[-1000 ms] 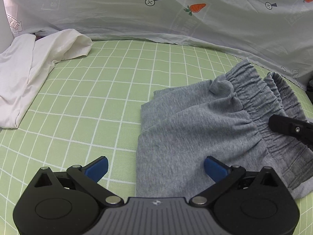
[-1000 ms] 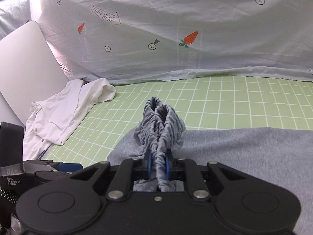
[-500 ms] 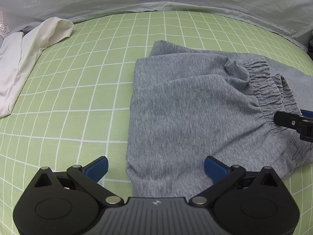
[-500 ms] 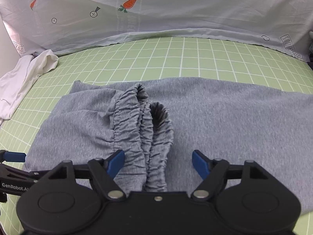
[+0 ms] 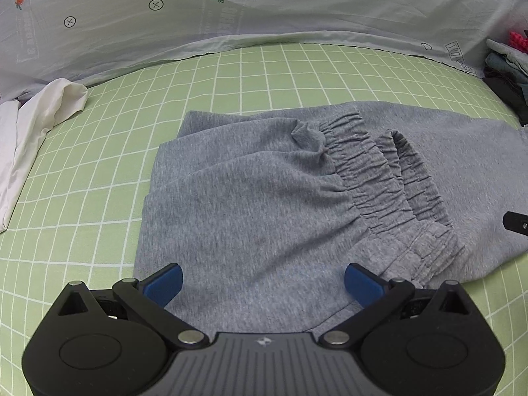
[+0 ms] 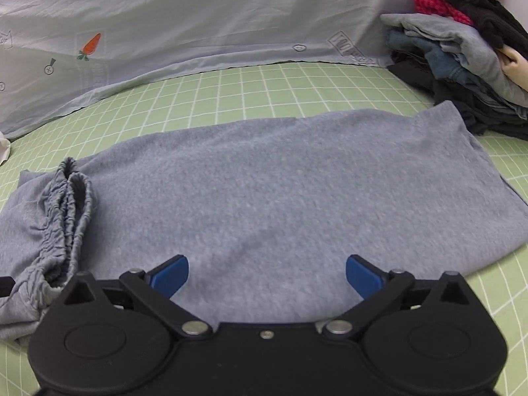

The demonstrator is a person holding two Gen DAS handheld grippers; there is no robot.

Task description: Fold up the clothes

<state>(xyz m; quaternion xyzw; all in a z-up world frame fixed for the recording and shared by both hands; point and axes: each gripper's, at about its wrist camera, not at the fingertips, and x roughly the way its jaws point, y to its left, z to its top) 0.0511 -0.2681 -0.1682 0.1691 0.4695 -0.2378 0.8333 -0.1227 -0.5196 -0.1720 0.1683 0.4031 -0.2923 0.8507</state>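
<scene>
A green checked sheet (image 5: pixel 99 165) covers the surface, a carrot-print cloth (image 6: pixel 198 16) behind. Left of the grey trousers (image 5: pixel 250 204) lies a white garment (image 5: pixel 39 122), partly cut off; right of them, a clothes pile (image 6: pixel 462 66). Left gripper (image 5: pixel 262 280) and right gripper (image 6: pixel 267 277) hover over the trousers, jaws apart, empty.

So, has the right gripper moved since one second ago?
Yes. The right gripper released the elastic waistband, now at its left, and swung right toward the clothes pile.
</scene>
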